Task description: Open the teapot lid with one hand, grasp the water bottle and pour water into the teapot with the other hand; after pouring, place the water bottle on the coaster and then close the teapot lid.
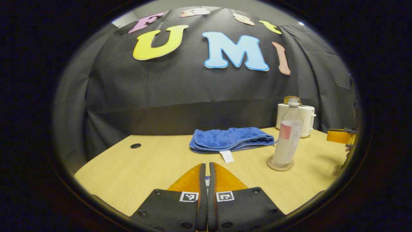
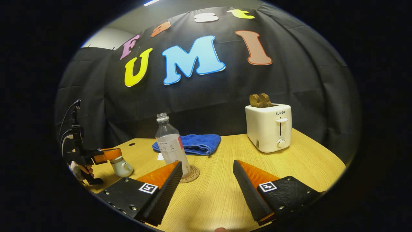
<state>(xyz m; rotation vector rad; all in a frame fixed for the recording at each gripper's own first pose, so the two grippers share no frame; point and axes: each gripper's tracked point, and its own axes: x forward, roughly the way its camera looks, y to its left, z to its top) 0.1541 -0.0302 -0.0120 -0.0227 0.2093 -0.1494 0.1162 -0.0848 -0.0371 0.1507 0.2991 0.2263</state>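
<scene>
A clear, uncapped water bottle (image 1: 288,138) (image 2: 170,145) stands upright on a round coaster (image 1: 280,167) (image 2: 193,174). My right gripper (image 2: 206,162) is open just in front of it, with the bottle beside its left finger and nothing between the fingers. It also shows at the right edge of the left gripper view (image 1: 338,136). A small white teapot (image 2: 122,167) sits at the table's left. My left gripper (image 2: 111,154), held by a hand, rests on top of the teapot. In the left gripper view its fingers (image 1: 207,165) are pressed together on a pale sliver, the lid's knob.
A folded blue towel (image 1: 231,138) (image 2: 196,143) lies behind the bottle. A white toaster (image 2: 268,127) (image 1: 307,119) with bread in its slots stands at the back right. The wooden table (image 1: 145,167) has a cable hole (image 1: 135,145) at its far left.
</scene>
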